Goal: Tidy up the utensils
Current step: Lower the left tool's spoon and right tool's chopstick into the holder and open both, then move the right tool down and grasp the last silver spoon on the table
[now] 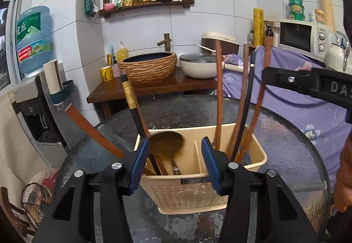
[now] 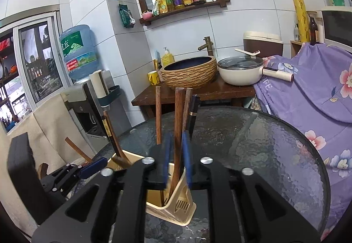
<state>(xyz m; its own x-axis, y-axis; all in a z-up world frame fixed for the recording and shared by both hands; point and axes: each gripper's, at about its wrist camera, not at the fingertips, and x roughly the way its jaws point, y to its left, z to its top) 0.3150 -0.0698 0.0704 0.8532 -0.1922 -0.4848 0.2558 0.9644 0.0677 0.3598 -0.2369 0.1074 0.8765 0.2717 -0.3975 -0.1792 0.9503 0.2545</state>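
A beige two-compartment utensil caddy (image 1: 187,194) stands on the round glass table (image 1: 286,144). Its left compartment holds a wooden spoon (image 1: 166,144) and a black chopstick with a gold band (image 1: 129,98). Several brown and black chopsticks (image 1: 248,100) lean in the right compartment. My left gripper (image 1: 175,164) is open just before the caddy's near rim, its blue pads gripping nothing. In the right wrist view my right gripper (image 2: 177,155) hovers over the caddy (image 2: 180,205). Its jaws stand narrowly open around a brown chopstick (image 2: 178,115) that rests upright in the caddy.
Beyond the table a wooden counter carries a woven basin (image 1: 149,65) and a white lidded pot (image 1: 200,65). A water dispenser (image 1: 33,98) stands at the left. Purple floral cloth (image 1: 308,115) covers furniture at the right, with a microwave (image 1: 303,36) above it.
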